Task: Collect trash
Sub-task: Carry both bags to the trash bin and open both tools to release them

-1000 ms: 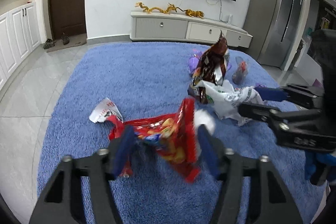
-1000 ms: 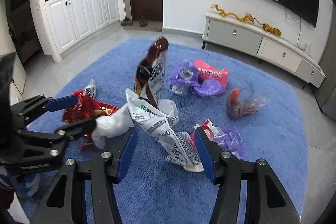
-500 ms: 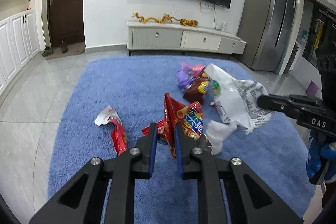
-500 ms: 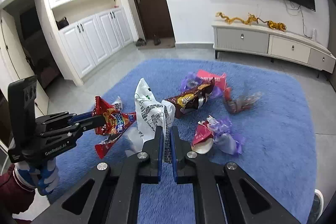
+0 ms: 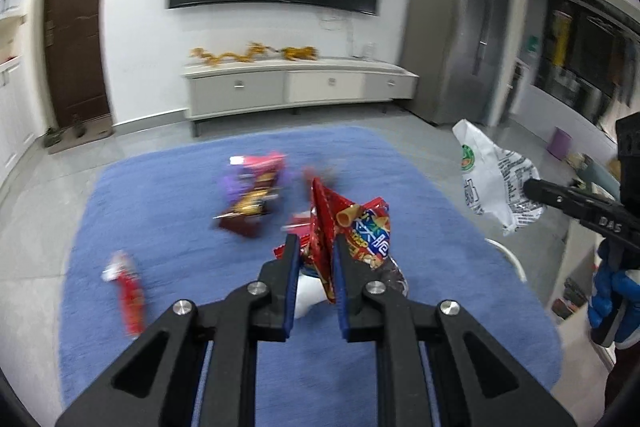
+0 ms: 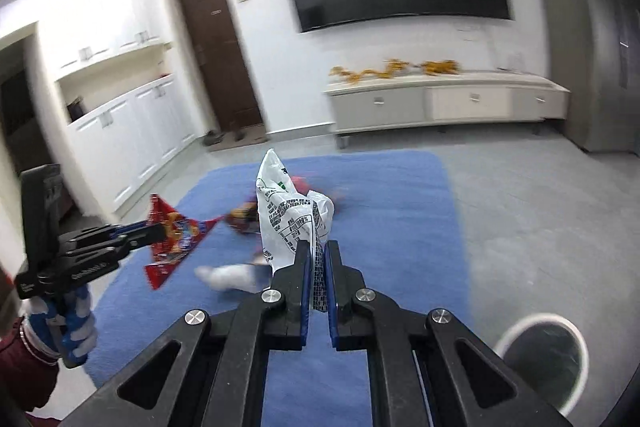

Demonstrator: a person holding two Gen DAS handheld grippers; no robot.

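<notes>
My left gripper [image 5: 316, 251] is shut on a red snack wrapper [image 5: 352, 227] and holds it up above the blue rug [image 5: 168, 227]. It also shows at the left of the right wrist view [image 6: 176, 231]. My right gripper [image 6: 318, 255] is shut on a white printed plastic bag [image 6: 288, 215], also lifted; the bag shows at the right of the left wrist view [image 5: 492, 179]. A white round trash bin [image 6: 544, 359] stands on the floor at the lower right, beside the rug. Other wrappers lie on the rug: a purple, pink and brown cluster [image 5: 252, 187] and a red one [image 5: 128, 291].
A crumpled white piece [image 6: 228, 275] lies on the rug below the held items. A low white TV cabinet [image 5: 296, 87] stands at the far wall, a grey fridge [image 5: 460, 31] to its right, white cupboards [image 6: 132, 139] at the left. Grey tiled floor surrounds the rug.
Both grippers have closed on their items and lifted them off the rug. Both have risen and swung right, bringing the trash bin into the right wrist view.
</notes>
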